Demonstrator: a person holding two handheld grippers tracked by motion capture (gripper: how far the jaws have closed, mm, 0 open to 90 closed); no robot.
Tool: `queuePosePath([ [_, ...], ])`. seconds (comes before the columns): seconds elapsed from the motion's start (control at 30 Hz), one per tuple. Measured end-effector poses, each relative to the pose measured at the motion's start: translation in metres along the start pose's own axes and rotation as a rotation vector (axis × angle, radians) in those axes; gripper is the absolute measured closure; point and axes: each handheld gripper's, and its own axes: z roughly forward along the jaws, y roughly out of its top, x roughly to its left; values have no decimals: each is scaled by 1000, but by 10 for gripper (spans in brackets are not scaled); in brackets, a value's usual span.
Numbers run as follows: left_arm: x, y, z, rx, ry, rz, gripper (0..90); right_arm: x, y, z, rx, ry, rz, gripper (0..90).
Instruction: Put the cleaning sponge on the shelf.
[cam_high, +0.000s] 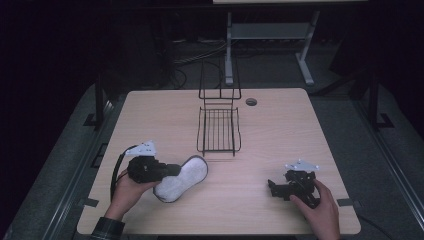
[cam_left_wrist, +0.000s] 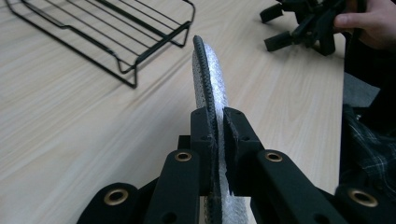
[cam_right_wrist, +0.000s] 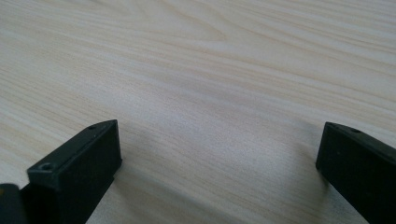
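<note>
L gripper (cam_high: 175, 171) pinches a white slipper (cam_high: 182, 178) by its edge, sole rim betw. the jaws, at table's (cam_high: 280, 125) front-left, near the wire rack (cam_high: 218, 131). R gripper (cam_high: 274, 189) front-right, jaws spread wide, nothing betw. them.

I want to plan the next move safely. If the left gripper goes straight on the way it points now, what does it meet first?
Probably the wire rack. The left gripper, shut on the white insole, points up and right across the table; depth is unclear, so it may pass just beside the rack's near edge.
</note>
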Motion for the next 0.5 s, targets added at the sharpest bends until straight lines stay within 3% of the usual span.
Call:
queuePosePath([
  [0.5,17,0,-18,-35,59,-36,831,0,0,0,0,0,0,0],
])
